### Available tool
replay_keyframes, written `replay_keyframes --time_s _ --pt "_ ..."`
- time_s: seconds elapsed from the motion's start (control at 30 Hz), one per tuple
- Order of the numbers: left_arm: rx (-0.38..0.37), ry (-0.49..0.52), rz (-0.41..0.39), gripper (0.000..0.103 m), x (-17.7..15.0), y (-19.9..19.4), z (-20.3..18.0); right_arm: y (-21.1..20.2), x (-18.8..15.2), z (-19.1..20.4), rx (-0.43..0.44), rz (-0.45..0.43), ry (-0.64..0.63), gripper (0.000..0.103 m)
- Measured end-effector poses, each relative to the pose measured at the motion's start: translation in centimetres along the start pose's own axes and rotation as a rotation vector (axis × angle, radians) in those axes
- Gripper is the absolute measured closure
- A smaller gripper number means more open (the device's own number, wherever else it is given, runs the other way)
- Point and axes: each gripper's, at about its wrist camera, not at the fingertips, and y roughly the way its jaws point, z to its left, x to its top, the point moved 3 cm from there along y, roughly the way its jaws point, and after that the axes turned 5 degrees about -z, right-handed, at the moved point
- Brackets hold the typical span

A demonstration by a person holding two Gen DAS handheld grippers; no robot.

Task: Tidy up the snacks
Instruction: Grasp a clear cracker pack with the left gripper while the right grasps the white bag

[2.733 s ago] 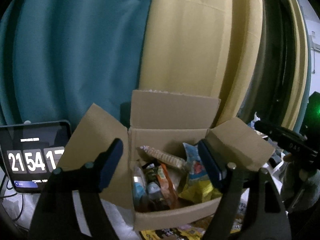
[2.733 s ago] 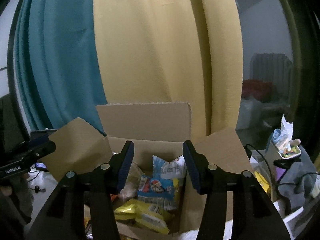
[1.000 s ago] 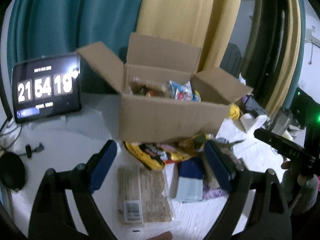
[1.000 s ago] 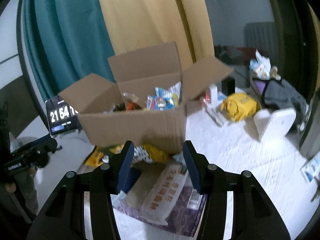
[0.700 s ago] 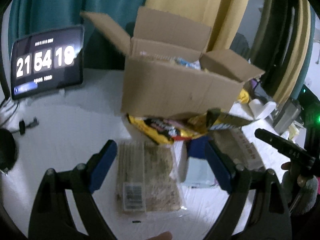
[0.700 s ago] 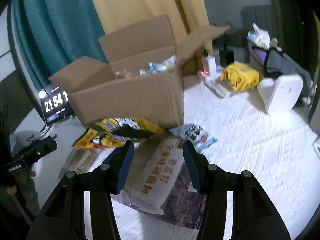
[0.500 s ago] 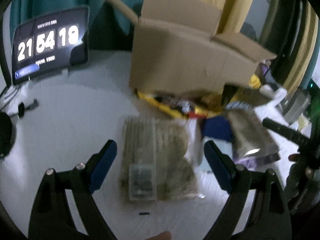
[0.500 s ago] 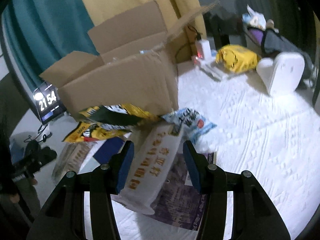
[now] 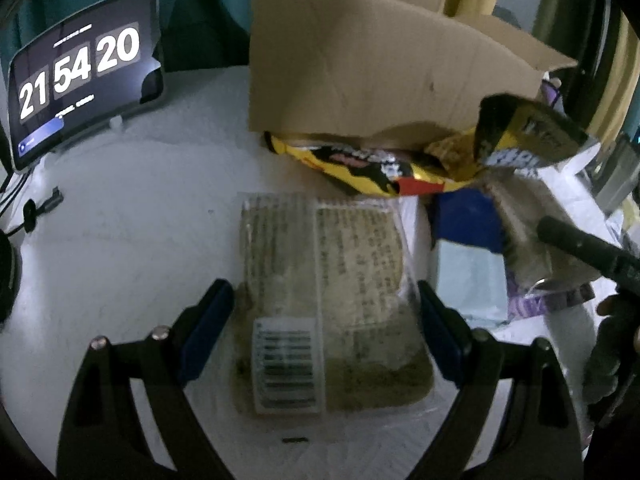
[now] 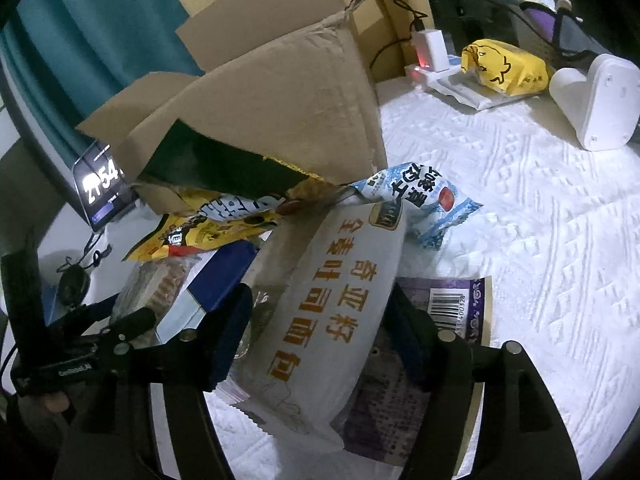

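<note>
An open cardboard box (image 9: 372, 68) stands at the back, also in the right wrist view (image 10: 280, 96). Snacks lie in front of it. My left gripper (image 9: 324, 328) is open, its fingers on either side of a clear pack with a barcode (image 9: 324, 300). My right gripper (image 10: 320, 336) is open, its fingers on either side of a white bread bag with orange writing (image 10: 332, 312). A yellow-black snack bag (image 9: 360, 160) leans on the box. A blue box (image 9: 468, 256) lies between the two packs. A purple pack (image 10: 416, 368) lies under the bread bag.
A tablet clock (image 9: 80, 76) stands at the left with cables (image 9: 36, 208) beside it. A blue-white snack bag (image 10: 424, 200) lies by the box corner. A yellow bag (image 10: 504, 66), a charger (image 10: 430, 48) and a white object (image 10: 596, 100) sit at the far right.
Both grippers have dropped from above the box down to the snacks in front of it. Each now has its open fingers around a pack. The clock has gone from 17 to 20.
</note>
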Motion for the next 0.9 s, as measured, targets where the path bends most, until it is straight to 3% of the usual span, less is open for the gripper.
replay_keyframes --time_s 0.07,0.17,0.33,0.53,0.9 --pt "0.004 0.011 0.004 0.014 0.0 0.1 -0.1 0.0 -0.1 0.4 -0.005 -0.003 -0.016 0.033" --pt "-0.004 0.031 -0.004 0.024 0.0 -0.1 -0.5 -0.1 -0.3 1.1 0.004 -0.015 -0.042 0.045" --pt "-0.023 0.028 -0.013 0.032 -0.3 -0.6 -0.6 -0.7 -0.4 1.7 0.003 -0.041 -0.07 0.059" --pt "-0.053 -0.001 -0.018 0.033 -0.5 -1.9 0.0 -1.9 -0.4 2.0 0.016 -0.066 -0.084 0.067" --pt "-0.053 -0.004 -0.112 0.034 0.0 -6.6 0.1 -6.4 1.4 3.5 0.009 -0.159 -0.156 0.076"
